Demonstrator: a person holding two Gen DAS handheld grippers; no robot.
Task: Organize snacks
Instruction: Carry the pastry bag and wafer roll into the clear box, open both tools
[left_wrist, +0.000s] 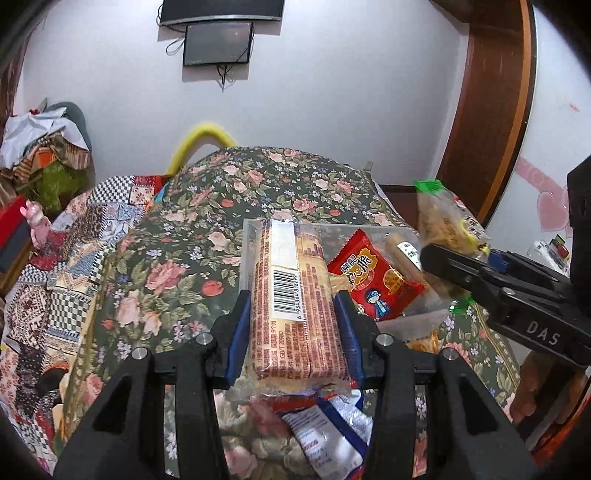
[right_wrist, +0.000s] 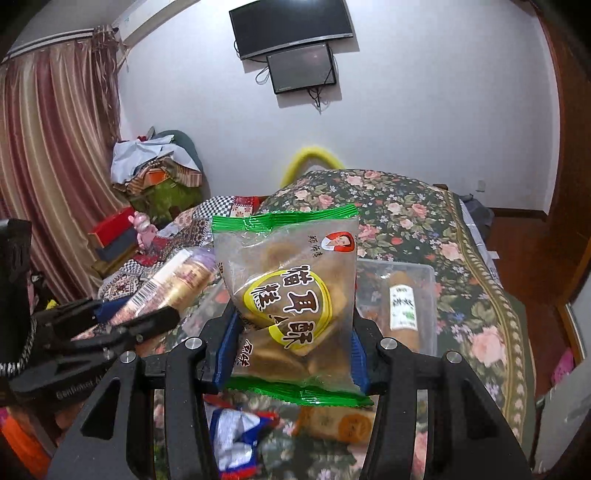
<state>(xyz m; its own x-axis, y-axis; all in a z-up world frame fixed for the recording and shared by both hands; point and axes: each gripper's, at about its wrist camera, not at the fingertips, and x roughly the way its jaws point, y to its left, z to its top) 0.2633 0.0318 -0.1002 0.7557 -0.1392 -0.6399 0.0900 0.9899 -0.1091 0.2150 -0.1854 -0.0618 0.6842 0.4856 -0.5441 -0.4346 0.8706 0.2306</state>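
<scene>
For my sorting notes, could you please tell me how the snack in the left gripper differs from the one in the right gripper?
The biscuit pack is a long, flat bar with a barcode label; the green-edged bag is a wider pouch, clear enough to show loose pieces, with a yellow label. Shared: the left gripper and the right gripper each clamp theirs above the floral cloth.

Black grippers, blue-padded fingers (left_wrist: 236, 332), silver screws, white "DAS" lettering.

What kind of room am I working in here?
Probably a bedroom at home: a bed under a floral bedspread, a wall-mounted TV and long curtains by the window.
</scene>
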